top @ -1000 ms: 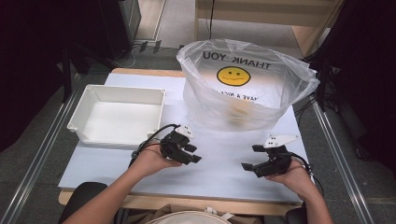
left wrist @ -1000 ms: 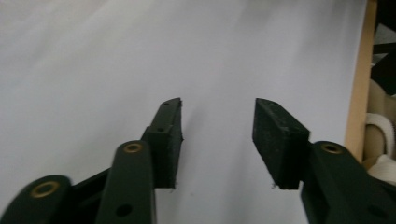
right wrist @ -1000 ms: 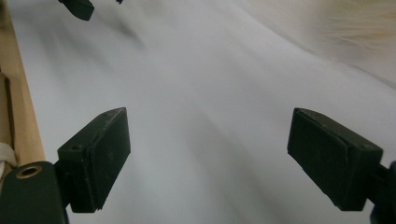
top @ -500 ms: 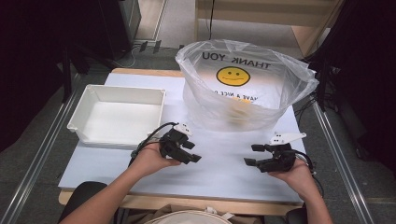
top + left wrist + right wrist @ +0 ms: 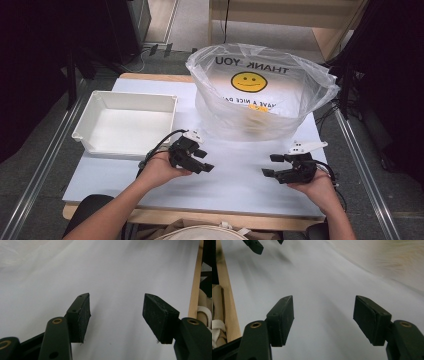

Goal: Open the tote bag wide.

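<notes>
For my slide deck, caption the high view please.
Both grippers, left and right, rest open before a smiley plastic bag and white bin.

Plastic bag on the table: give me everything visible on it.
The plastic bag is clear, thin, crinkled film, standing open with its rim rolled out wide. Its far wall carries a yellow smiley face and black lettering seen mirrored through the film: THANK YOU above, a smaller line below. Something yellowish lies blurred at the bottom. It sits at the back right of the white table top, beside the white tray. Neither gripper touches it.
</notes>
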